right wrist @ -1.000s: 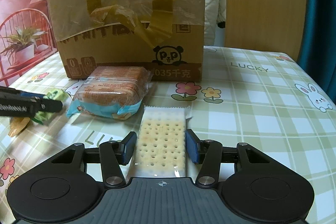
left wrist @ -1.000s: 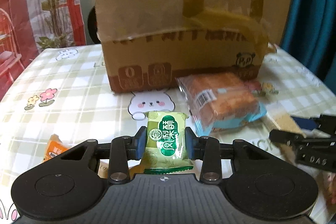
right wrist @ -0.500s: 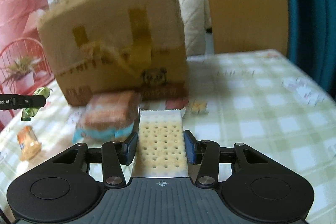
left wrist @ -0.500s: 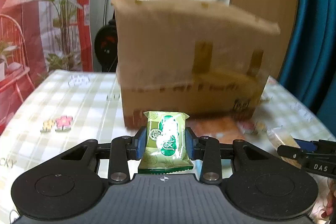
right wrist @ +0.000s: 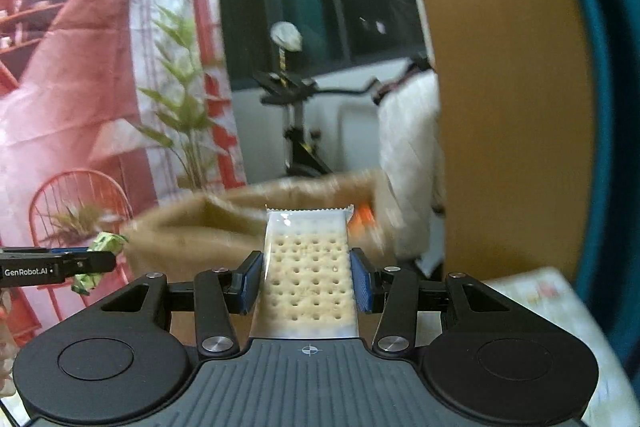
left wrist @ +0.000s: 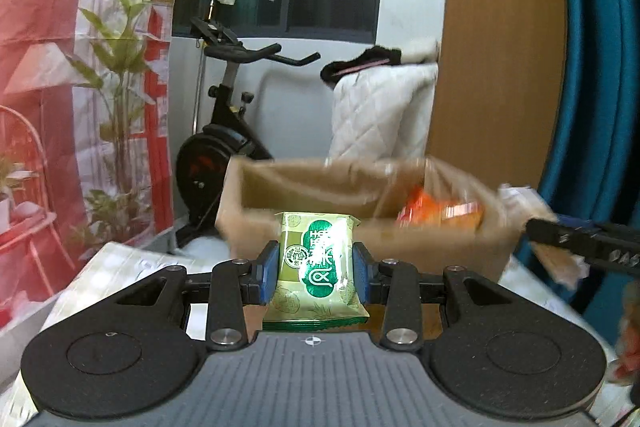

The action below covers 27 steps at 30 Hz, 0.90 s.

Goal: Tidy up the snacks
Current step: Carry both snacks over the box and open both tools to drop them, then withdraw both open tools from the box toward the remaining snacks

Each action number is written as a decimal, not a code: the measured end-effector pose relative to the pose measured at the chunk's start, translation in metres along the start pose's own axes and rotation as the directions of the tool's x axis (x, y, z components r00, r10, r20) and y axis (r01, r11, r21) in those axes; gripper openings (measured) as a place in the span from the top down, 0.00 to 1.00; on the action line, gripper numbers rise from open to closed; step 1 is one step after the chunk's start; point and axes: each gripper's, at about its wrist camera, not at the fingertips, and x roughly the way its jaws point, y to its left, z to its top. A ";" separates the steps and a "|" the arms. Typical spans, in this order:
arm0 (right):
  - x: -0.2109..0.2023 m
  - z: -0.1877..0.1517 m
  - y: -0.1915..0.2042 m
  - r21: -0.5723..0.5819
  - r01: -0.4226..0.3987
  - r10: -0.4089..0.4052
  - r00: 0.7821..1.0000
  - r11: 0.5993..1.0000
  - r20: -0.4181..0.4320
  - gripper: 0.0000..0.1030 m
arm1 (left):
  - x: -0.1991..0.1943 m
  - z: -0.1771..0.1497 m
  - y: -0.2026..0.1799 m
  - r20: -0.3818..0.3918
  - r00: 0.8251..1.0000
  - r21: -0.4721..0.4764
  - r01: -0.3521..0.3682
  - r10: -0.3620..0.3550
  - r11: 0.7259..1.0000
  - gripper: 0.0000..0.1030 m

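Both grippers pinch a snack in front of the open brown cardboard box (left wrist: pixel 360 227).

The left gripper (left wrist: pixel 316 269) clamps a green foil snack packet (left wrist: pixel 316 267) between its blue pads; the right gripper (right wrist: pixel 307 279) clamps a clear-wrapped pack of pale dotted crackers (right wrist: pixel 308 279). Both packets are held in the air on the near side of the box, whose open top shows an orange packet (left wrist: pixel 436 211) at its right end.
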 end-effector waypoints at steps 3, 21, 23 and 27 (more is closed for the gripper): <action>0.033 0.030 0.002 -0.051 -0.014 0.014 1.000 0.999 -0.014 0.59 | 0.024 0.028 0.002 0.007 1.000 0.010 -0.018 0.018 1.000 0.61; 0.140 0.040 0.020 -0.128 0.037 -0.052 0.992 0.991 -0.115 0.56 | 0.110 0.046 0.013 -0.093 0.990 0.026 -0.107 0.109 0.994 0.60; 0.140 0.036 0.019 -0.121 0.043 -0.058 0.991 0.992 -0.119 0.47 | 0.111 0.044 0.016 -0.103 0.988 0.025 -0.114 0.116 0.993 0.50; 0.132 0.032 0.022 -0.122 0.037 -0.051 0.993 0.992 -0.107 0.41 | 0.103 0.045 0.017 -0.090 0.991 0.020 -0.096 0.098 0.995 0.38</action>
